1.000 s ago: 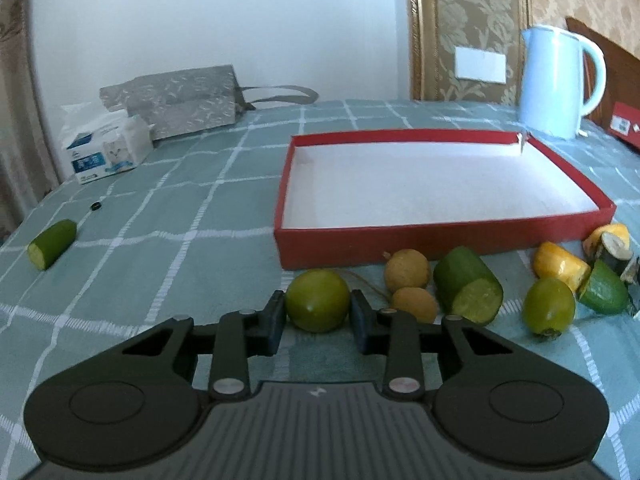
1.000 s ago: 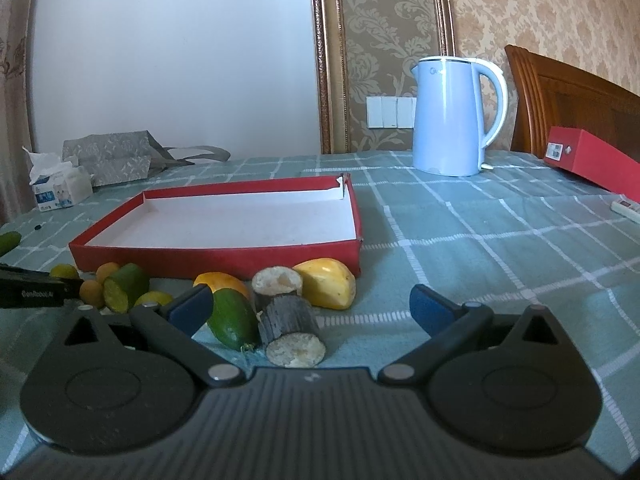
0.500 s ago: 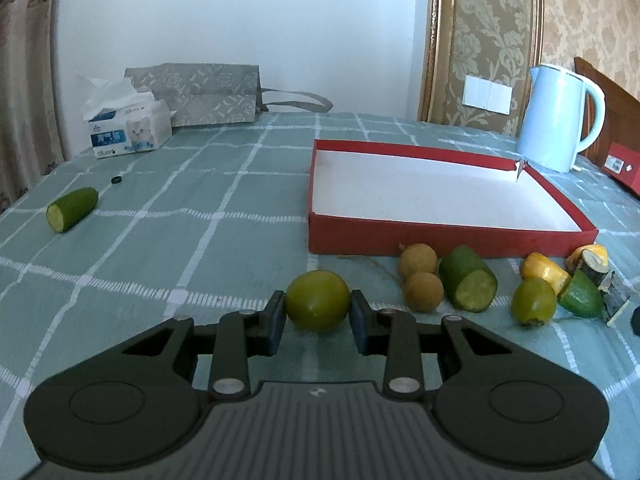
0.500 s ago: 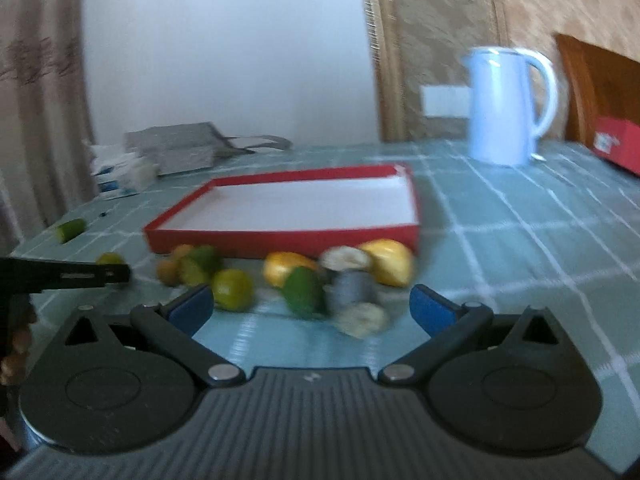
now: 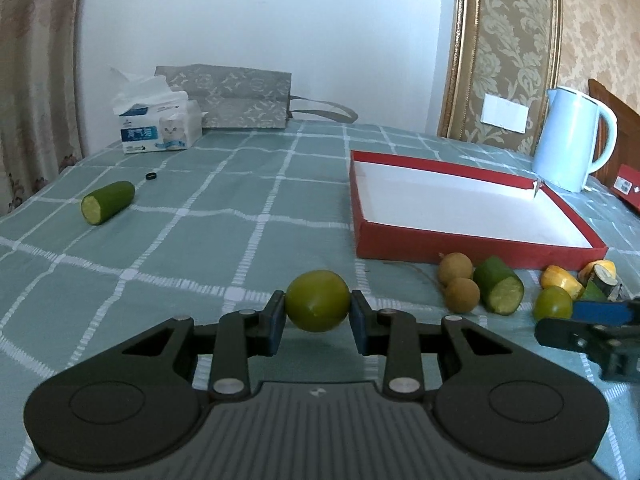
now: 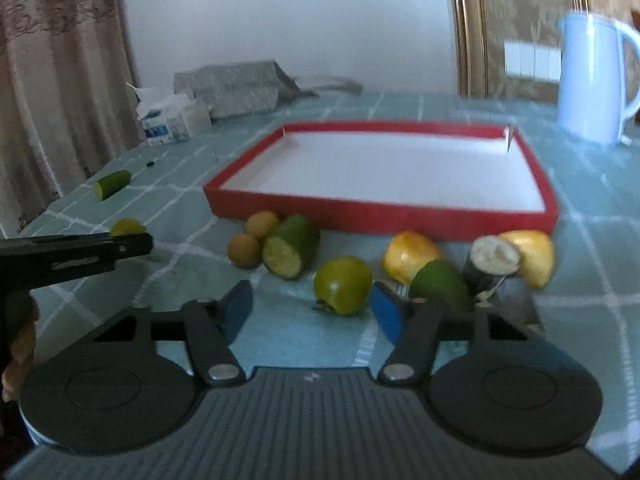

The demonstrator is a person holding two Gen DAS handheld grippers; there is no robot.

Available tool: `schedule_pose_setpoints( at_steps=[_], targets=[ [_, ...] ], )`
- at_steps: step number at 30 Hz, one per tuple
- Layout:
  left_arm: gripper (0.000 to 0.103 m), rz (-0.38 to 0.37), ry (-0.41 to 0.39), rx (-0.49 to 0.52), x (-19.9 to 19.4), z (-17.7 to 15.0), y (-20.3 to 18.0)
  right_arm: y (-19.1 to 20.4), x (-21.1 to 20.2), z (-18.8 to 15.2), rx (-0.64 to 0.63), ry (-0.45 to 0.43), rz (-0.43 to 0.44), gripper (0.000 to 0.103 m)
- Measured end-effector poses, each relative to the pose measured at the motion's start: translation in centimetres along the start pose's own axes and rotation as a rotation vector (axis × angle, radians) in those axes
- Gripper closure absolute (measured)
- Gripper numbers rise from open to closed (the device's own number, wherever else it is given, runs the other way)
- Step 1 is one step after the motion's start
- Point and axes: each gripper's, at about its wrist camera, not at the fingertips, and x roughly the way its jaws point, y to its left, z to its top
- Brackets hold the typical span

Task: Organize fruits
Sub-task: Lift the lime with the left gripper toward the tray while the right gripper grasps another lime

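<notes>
Left gripper (image 5: 318, 314) clamped on a green lime (image 5: 318, 301), held clear of the checked cloth (image 5: 200, 248). Ahead and to its right, a red tray (image 5: 472, 246), white inside, nothing in it. Along the tray's near wall, right of the gripper: 2 longans (image 5: 458, 280), a cut cucumber piece (image 5: 500, 290), a second lime (image 5: 554, 304), yellow pieces (image 5: 562, 280). Far left of the gripper, a lone cucumber end (image 5: 107, 202) beside a small black ring (image 5: 151, 176). Beyond those, a tissue pack (image 5: 160, 128) and grey bag (image 5: 228, 96). Past the tray's far corner, a pale kettle (image 5: 568, 142).

Right gripper (image 6: 312, 310) closing, blue pads not yet pressing; second lime (image 6: 343, 285) between them, nearer the right pad, resting on the cloth. Crowding the right finger: a green wedge (image 6: 438, 286) and a grey-skinned chunk (image 6: 494, 262), touching each other. Just beyond the left pad, the cucumber piece (image 6: 290, 250) and longans (image 6: 252, 238). Picture blurred.
</notes>
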Motion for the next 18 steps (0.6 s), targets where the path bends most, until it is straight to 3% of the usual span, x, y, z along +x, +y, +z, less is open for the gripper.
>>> schedule_pose_setpoints(
  at_steps=[9,10,11,18],
  targets=[
    [0.07,-0.027,0.001,-0.007,0.1,-0.1,0.7,-0.2,2.1,0.4,0.009,0.015,-0.088,0.048],
    [0.07,-0.032,0.003,-0.004,0.1,0.0,0.6,-0.2,2.4,0.4,0.012,0.021,-0.088,0.055],
    [0.07,-0.033,0.004,0.0,0.1,0.0,0.6,-0.1,2.4,0.3,0.002,0.013,-0.109,0.068],
    [0.07,-0.051,0.003,0.019,0.2,0.4,-0.1,0.0,1.6,-0.1,-0.019,-0.021,-0.129,0.07]
  ],
)
